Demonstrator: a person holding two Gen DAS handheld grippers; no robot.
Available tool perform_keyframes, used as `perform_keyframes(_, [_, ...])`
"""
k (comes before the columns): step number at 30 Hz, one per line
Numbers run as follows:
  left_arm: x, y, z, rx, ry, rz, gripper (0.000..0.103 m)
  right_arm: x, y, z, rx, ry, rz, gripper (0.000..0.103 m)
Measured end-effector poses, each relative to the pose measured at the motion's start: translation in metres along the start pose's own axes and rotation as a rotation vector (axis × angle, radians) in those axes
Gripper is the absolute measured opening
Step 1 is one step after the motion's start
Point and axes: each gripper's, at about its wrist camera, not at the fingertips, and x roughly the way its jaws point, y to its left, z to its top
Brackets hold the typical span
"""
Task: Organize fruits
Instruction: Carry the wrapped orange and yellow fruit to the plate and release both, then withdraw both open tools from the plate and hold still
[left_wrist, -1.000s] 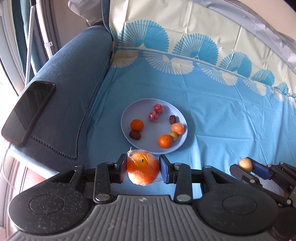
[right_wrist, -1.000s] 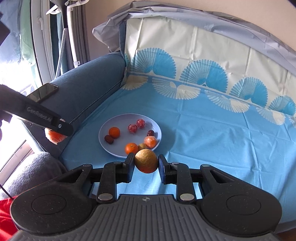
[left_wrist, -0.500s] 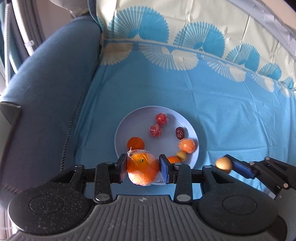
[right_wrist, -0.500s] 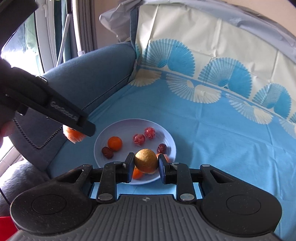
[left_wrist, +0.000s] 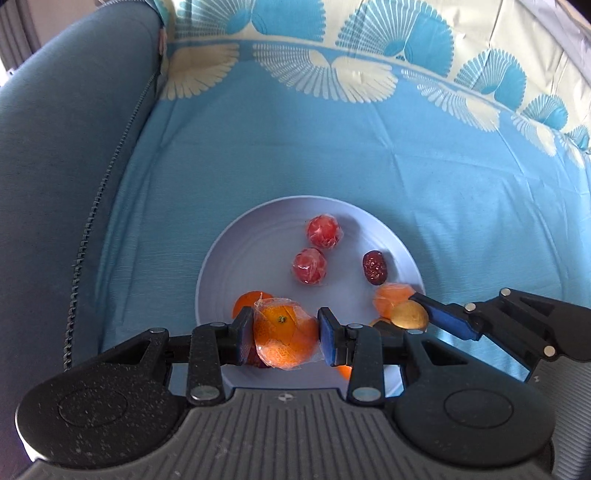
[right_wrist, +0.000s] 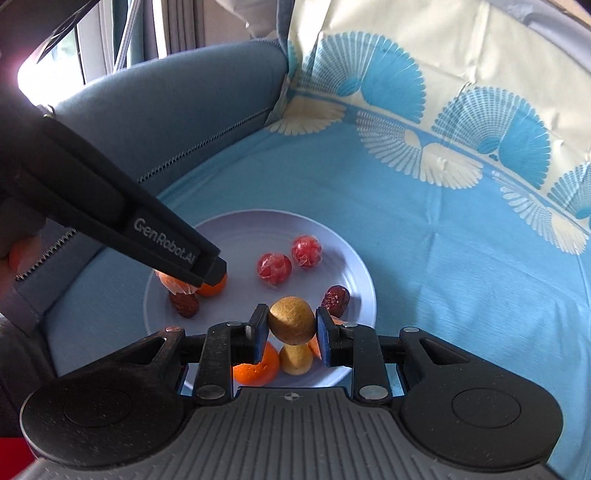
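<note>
So the landmark here is the pale lavender plate (left_wrist: 388, 229) sitting on a blue cloth (left_wrist: 295, 147) with white-and-blue fan patterns. The left gripper (left_wrist: 286, 334) is clamped onto a plastic-wrapped orange (left_wrist: 284, 338): bright orange peel, tiny dark stem dot on top, crinkly clear film bunched around it, held over the near-left edge of the plate. The right gripper (right_wrist: 291, 328) is closed around a small round tan fruit (right_wrist: 291, 319), matte and a bit speckled, brownish-yellow, held over the near edge of the plate; from the left wrist view you can see it poking out past a blue pad at the plate's near-right rim. On the plate itself: two red wrapped balls (left_wrist: 323, 230) near the middle and a little toward the far side, shiny film over them, sitting close together but whether they touch I can't tell. A dark wrinkly date (left_wrist: 375, 267) lies to the right of those, near the right rim. A second date (right_wrist: 184, 304) is on the left part of the plate, right beside a small orange (right_wrist: 212, 288) that's partly hidden under the left gripper's finger in the right wrist view. Near the front rim there's another small orange (right_wrist: 256, 367) and a second tan fruit (right_wrist: 295, 360) just beside it, directly under the held one. A blue-grey sofa arm (left_wrist: 55, 166) runs along the left of the plate.
</note>
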Motion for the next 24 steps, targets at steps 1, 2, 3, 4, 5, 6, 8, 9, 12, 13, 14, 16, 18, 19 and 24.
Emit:
perform_keyframes(1, [0.004,0.000,0.001,0.007,0.002,0.000,0.041,0.003,-0.001,-0.001,-0.003,0.004,0.003,0.028])
perform_keyframes(2, [0.008,-0.001,0.002,0.013,0.005,0.002,0.041,0.007,-0.002,-0.001,-0.008,0.008,0.008,0.028])
perform_keyframes(3, [0.011,-0.001,0.003,0.018,0.007,0.002,0.041,0.011,-0.002,-0.001,-0.014,0.012,0.010,0.028])
perform_keyframes(4, [0.013,-0.001,0.004,0.021,0.008,-0.001,0.042,0.014,-0.002,-0.001,-0.019,0.017,0.010,0.028])
perform_keyframes(5, [0.015,0.000,0.006,0.023,0.006,-0.004,0.050,0.017,-0.002,0.000,-0.024,0.020,0.014,0.029])
perform_keyframes(6, [0.015,0.001,0.008,0.023,0.003,-0.005,0.071,0.020,-0.003,0.001,-0.030,0.025,0.022,0.029])
perform_keyframes(8, [0.008,0.002,0.010,0.012,-0.043,0.009,0.101,0.021,-0.004,0.002,-0.045,0.019,0.030,0.039])
perform_keyframes(9, [0.001,0.001,0.009,0.002,-0.077,0.022,0.103,0.020,-0.004,0.003,-0.053,0.012,0.023,0.056])
perform_keyframes(12, [-0.015,-0.001,0.008,0.016,-0.093,0.042,0.103,0.008,-0.004,0.003,-0.047,-0.017,0.002,0.082])
perform_keyframes(13, [-0.020,-0.002,0.006,0.014,-0.085,0.055,0.103,0.001,-0.005,0.002,-0.036,-0.021,0.000,0.088])
perform_keyframes(14, [-0.025,-0.003,0.003,0.011,-0.082,0.066,0.103,-0.006,-0.004,0.001,-0.023,-0.018,0.001,0.090])
perform_keyframes(16, [-0.038,-0.005,-0.005,0.010,-0.075,0.078,0.103,-0.022,-0.004,-0.002,0.011,-0.009,-0.008,0.095])
perform_keyframes(18, [-0.052,-0.007,-0.015,0.005,-0.064,0.082,0.103,-0.038,-0.002,-0.007,0.044,0.005,-0.011,0.097])
perform_keyframes(19, [-0.060,-0.007,-0.020,0.002,-0.063,0.085,0.103,-0.048,-0.002,-0.009,0.061,0.012,-0.012,0.099])
perform_keyframes(24, [-0.094,-0.011,-0.053,-0.014,-0.069,0.092,0.103,-0.092,0.009,-0.021,0.087,-0.004,-0.038,0.102])
